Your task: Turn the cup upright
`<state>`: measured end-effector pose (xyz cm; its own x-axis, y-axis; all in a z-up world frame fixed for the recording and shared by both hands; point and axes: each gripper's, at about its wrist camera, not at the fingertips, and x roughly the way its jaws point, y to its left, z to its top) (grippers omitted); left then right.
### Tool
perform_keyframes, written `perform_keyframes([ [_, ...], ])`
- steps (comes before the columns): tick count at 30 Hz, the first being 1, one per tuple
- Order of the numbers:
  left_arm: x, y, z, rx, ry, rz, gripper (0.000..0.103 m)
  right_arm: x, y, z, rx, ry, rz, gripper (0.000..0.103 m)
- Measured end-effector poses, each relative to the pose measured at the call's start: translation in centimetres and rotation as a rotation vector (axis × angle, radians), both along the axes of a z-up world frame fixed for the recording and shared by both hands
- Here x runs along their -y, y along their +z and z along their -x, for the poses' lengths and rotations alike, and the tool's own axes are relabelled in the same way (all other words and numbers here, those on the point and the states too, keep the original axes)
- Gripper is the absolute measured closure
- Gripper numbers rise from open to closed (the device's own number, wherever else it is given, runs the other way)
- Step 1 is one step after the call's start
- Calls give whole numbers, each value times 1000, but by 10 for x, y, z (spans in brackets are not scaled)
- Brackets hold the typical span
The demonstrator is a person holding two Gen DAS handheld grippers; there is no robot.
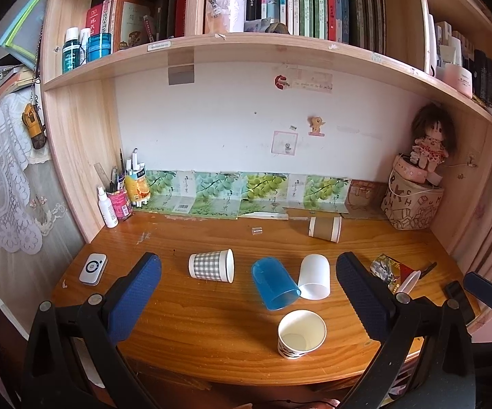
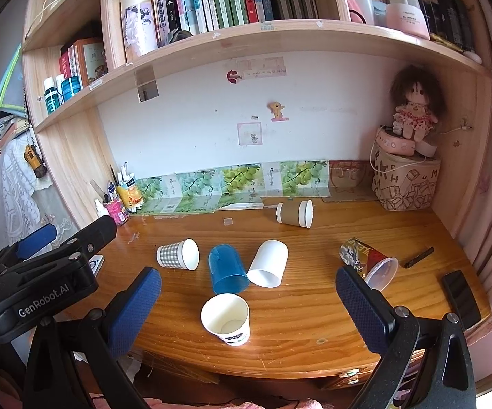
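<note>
Several cups lie on their sides on the wooden desk [image 1: 191, 327]: a grey checked cup [image 1: 212, 266] [image 2: 178, 254], a blue plastic cup [image 1: 275, 283] [image 2: 227, 269], a white cup [image 1: 314, 276] [image 2: 268, 264], a brown paper cup [image 1: 325, 228] [image 2: 295, 213] at the back, and a printed clear cup [image 2: 368, 261] at the right. One white paper cup [image 1: 301, 334] [image 2: 226, 318] stands upright near the front edge. My left gripper [image 1: 247, 276] and my right gripper [image 2: 247, 289] are both open and empty, held above the front of the desk.
A pen holder [image 1: 120, 201] and spray bottle [image 1: 107, 208] stand back left. A patterned bag with a doll [image 2: 406, 180] sits back right. A white device [image 1: 92, 268] lies left, a black phone [image 2: 460, 298] and a dark stick [image 2: 419, 257] right. Bookshelves hang overhead.
</note>
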<state>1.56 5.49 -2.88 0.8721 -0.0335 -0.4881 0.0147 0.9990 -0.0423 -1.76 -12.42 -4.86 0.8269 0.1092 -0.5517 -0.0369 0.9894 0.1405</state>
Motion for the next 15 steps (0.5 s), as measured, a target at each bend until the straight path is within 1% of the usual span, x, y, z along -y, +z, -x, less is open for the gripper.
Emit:
perform_keyframes([
  [9, 17, -2, 5, -14, 40, -8, 1, 19, -5, -2, -12, 41, -15, 0],
  [15, 28, 0, 10, -12, 63, -4, 1, 30, -4, 0, -8, 64, -10, 0],
])
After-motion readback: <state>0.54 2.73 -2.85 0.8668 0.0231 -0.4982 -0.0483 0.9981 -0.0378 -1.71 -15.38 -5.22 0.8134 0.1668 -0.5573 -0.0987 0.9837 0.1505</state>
